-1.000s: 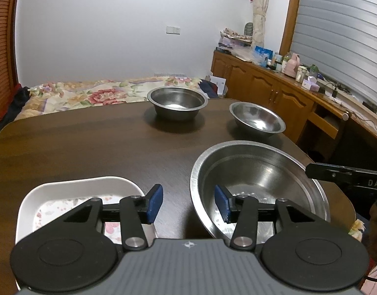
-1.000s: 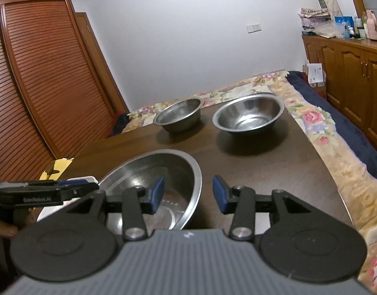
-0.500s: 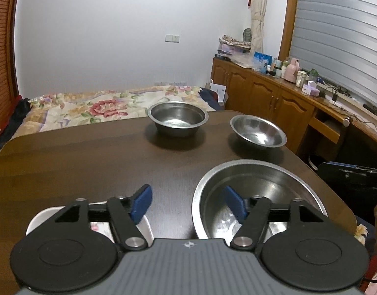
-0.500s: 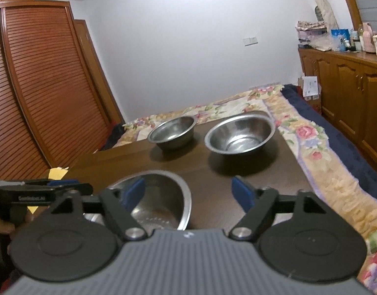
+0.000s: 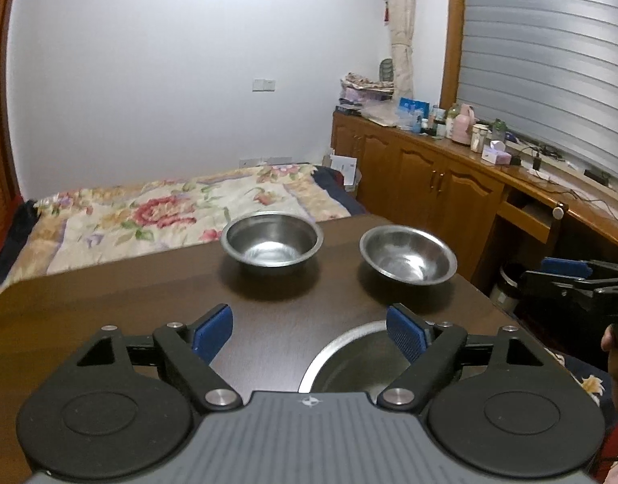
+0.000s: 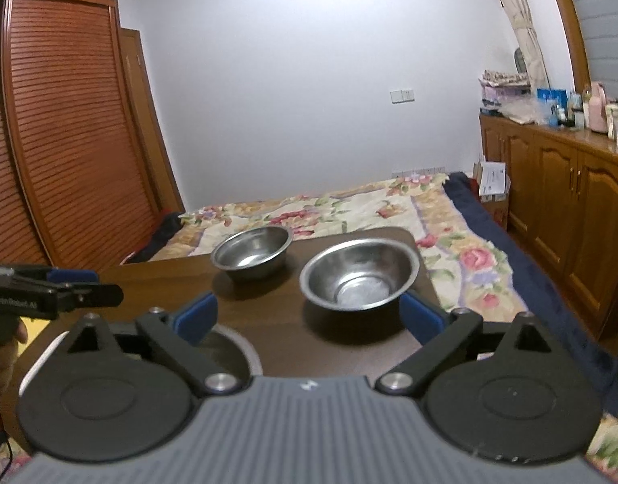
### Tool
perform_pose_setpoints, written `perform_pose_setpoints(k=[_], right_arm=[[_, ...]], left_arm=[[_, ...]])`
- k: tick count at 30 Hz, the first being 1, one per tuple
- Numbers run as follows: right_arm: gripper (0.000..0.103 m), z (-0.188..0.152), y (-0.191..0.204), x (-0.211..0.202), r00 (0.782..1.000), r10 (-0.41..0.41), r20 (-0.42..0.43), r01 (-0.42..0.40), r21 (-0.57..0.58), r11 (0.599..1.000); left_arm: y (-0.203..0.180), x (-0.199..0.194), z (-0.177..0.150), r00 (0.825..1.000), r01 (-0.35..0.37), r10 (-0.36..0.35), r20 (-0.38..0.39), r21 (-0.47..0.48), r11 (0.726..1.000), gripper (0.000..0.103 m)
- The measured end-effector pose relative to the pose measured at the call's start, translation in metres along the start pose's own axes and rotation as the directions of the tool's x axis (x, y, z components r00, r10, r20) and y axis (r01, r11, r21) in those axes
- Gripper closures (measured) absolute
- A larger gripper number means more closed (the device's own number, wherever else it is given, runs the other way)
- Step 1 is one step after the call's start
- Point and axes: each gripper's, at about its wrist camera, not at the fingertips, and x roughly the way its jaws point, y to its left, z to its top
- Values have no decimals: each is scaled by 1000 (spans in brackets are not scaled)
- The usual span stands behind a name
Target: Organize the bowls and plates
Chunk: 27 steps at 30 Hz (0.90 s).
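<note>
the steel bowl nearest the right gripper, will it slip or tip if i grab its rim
The steel bowl looks thin and polished, so probably light, rigid and slippery between the jaws. Its base looks narrow under flared walls, so a sideways push may well rock or slide it on the smooth table.

Ahead of me a plain white wall (image 5: 168, 80) carries a pale switch plate (image 5: 264, 85). A bed with a floral quilt (image 5: 168, 209) lies below it. On my right, honey-brown wooden cabinets (image 5: 430, 177) run under a grey slatted blind (image 5: 551, 60); on my left, a reddish louvred wardrobe (image 6: 67, 141).
</note>
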Motion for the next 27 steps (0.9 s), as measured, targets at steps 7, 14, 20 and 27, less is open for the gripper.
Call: perform_pose_setpoints(k=[7,14,20,27], right_arm=[[6,9,-15,17,1000,-22,6,22,-25,999],[6,8,-38,48,999,-27,-32,27,-10,1000],[7,5,-55,72,998,-24,-63,25,22,999],[14,5,-68,91,996,3,-89,3,70,998]], left_arm=[[-14,28,22,999,34,-33,-17,50,998,17],[-27,72,42,995,82,-77,-68,73,994,19],[-33,114,53,987,104,-92,-134,85,991,25],[-36,154,59,974,127,-108,-198,86,988,33]])
